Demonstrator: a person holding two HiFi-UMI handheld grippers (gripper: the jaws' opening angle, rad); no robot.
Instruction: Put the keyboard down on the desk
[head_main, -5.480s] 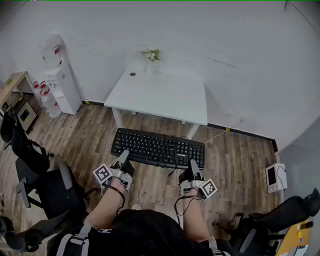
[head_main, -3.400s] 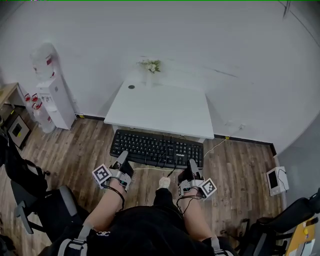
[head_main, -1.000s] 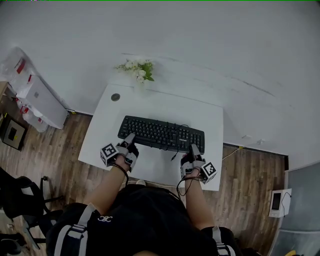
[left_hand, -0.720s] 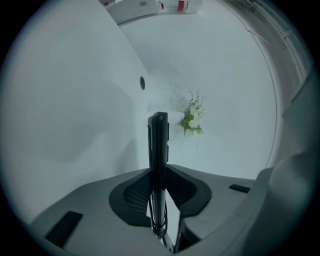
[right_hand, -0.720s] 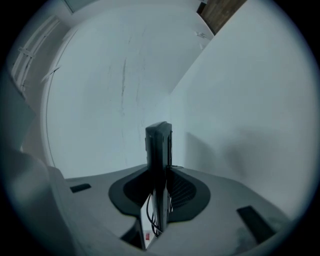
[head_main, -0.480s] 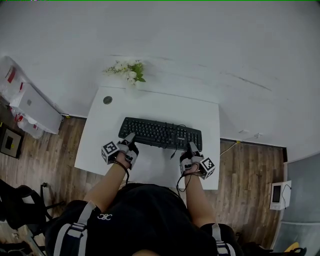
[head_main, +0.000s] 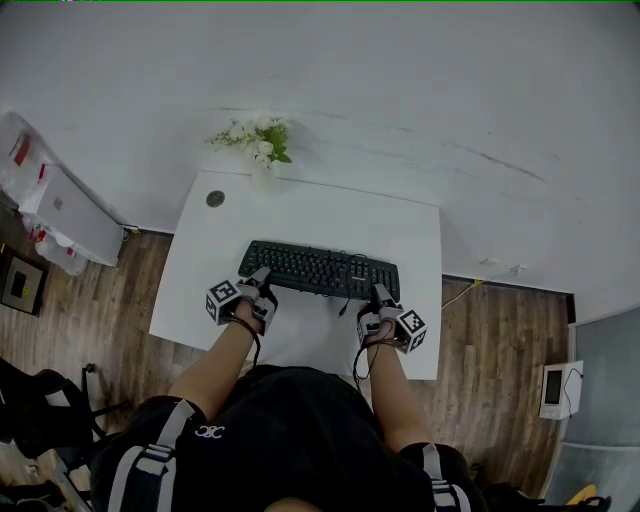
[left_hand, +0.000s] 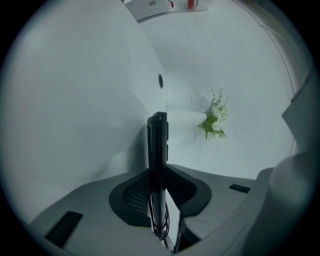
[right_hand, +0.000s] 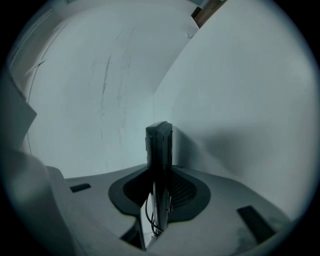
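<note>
The left gripper (head_main: 257, 290) is clenched on the near-left edge of the black keyboard (head_main: 320, 270) — white flowers (head_main: 256, 140) stand well ahead of it. The keyboard spans from one claw to the other over the white desk (head_main: 410, 225). The right gripper (head_main: 381, 298) clamps its near-right edge — the board sits edge-on between the jaws.

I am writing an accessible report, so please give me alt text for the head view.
Seen from above, a person holds a black keyboard over a white desk, the left gripper and the right gripper each shut on its near edge. A small bunch of white flowers stands at the desk's far edge.
</note>
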